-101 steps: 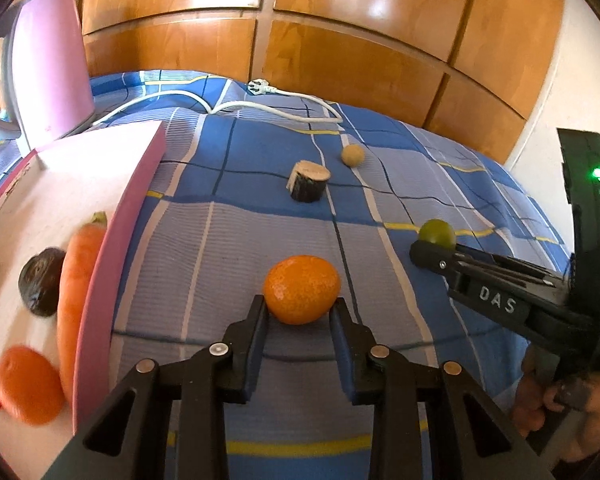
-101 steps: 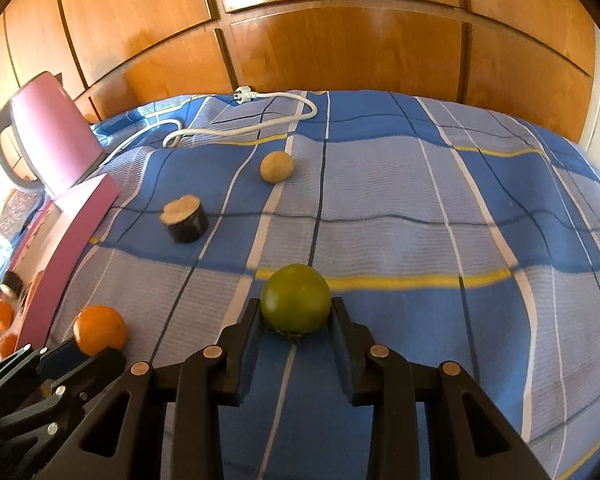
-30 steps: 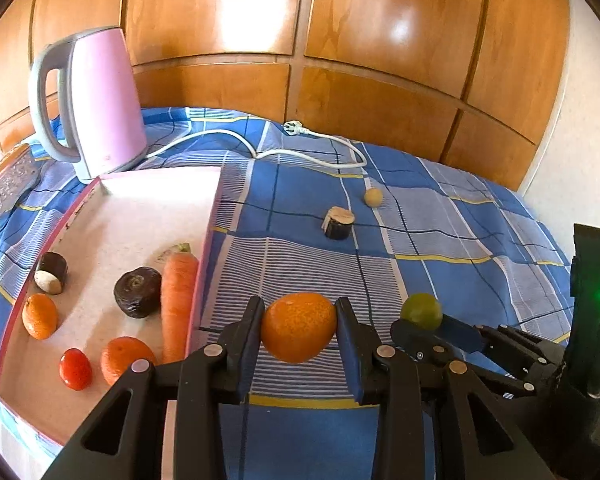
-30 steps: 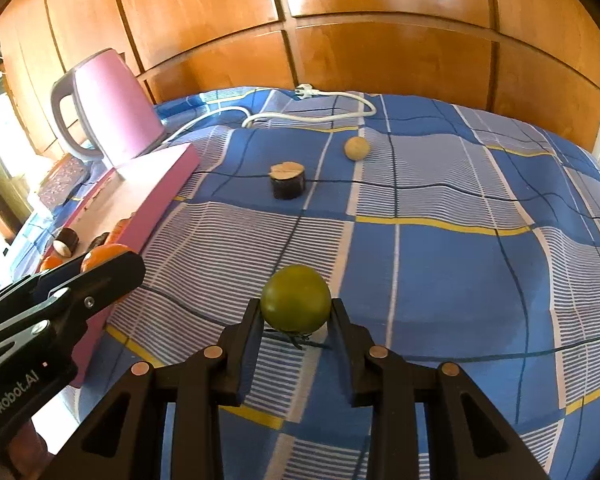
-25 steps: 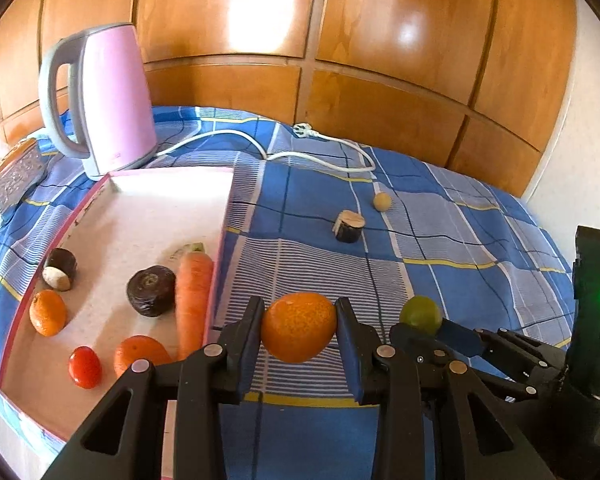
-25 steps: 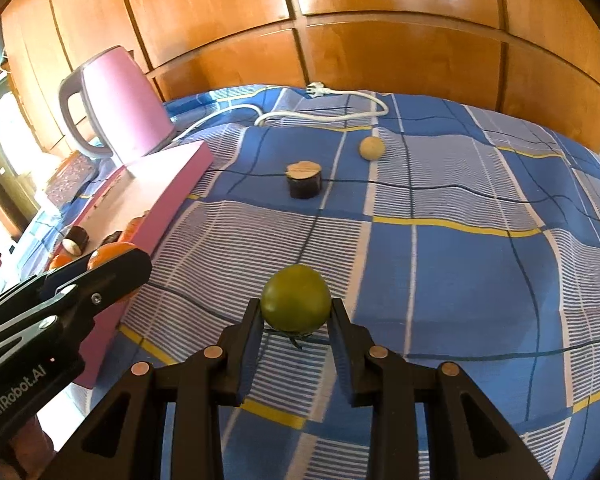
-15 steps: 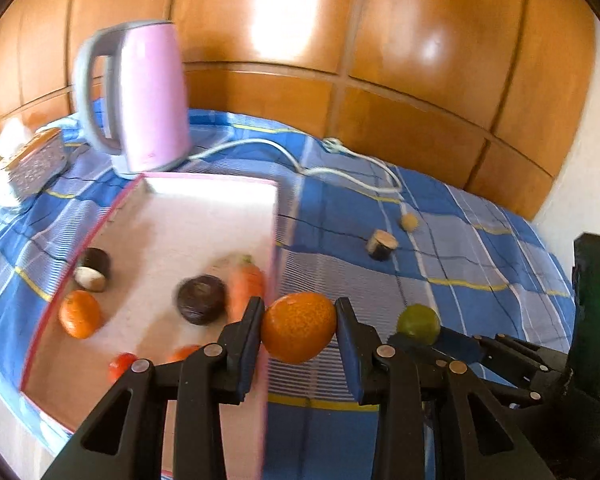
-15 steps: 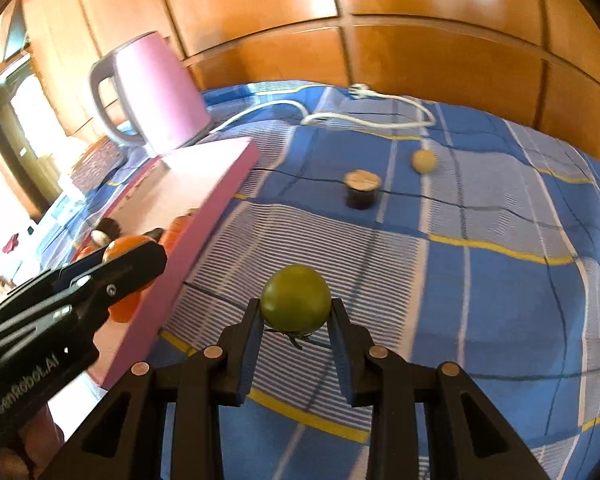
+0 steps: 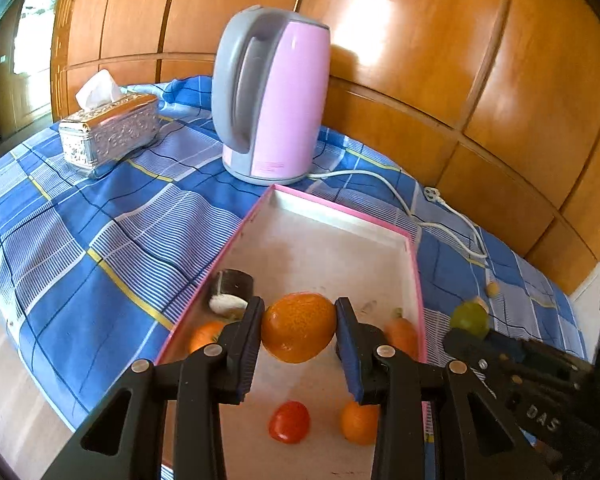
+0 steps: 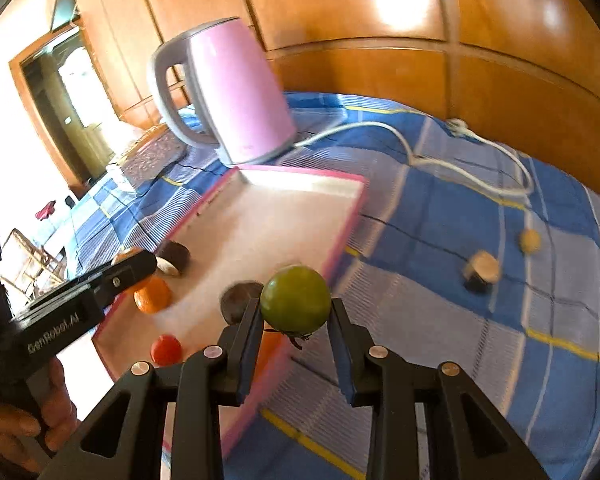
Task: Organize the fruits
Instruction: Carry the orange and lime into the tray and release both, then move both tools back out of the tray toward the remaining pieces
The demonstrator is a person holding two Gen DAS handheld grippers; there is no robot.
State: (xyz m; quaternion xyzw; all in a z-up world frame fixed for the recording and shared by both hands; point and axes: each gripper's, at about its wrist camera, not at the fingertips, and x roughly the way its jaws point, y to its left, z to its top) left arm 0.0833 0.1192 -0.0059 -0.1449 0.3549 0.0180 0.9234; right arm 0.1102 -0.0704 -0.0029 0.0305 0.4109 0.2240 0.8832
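My left gripper [image 9: 299, 330] is shut on an orange [image 9: 299, 327] and holds it above the pink-rimmed tray [image 9: 320, 236]. My right gripper [image 10: 296, 316] is shut on a green fruit [image 10: 296, 298] and holds it above the tray's right rim [image 10: 342, 236]; the fruit also shows in the left wrist view [image 9: 469, 319]. In the tray lie a red tomato [image 9: 290, 421], two small oranges [image 9: 358, 422], a carrot [image 9: 402, 336], a dark round fruit [image 10: 240, 300] and a dark cut piece [image 9: 230, 290].
A pink kettle [image 9: 272, 96] stands behind the tray, its white cord [image 9: 432, 216] trailing right. A silver tissue box [image 9: 108, 132] sits at the far left. On the blue checked cloth to the right lie a dark cut piece [image 10: 480, 270] and a small tan ball [image 10: 529, 240].
Both grippers lifted their fruits off the cloth and swung left. The left one now hangs over the tray, the right one over its right rim.
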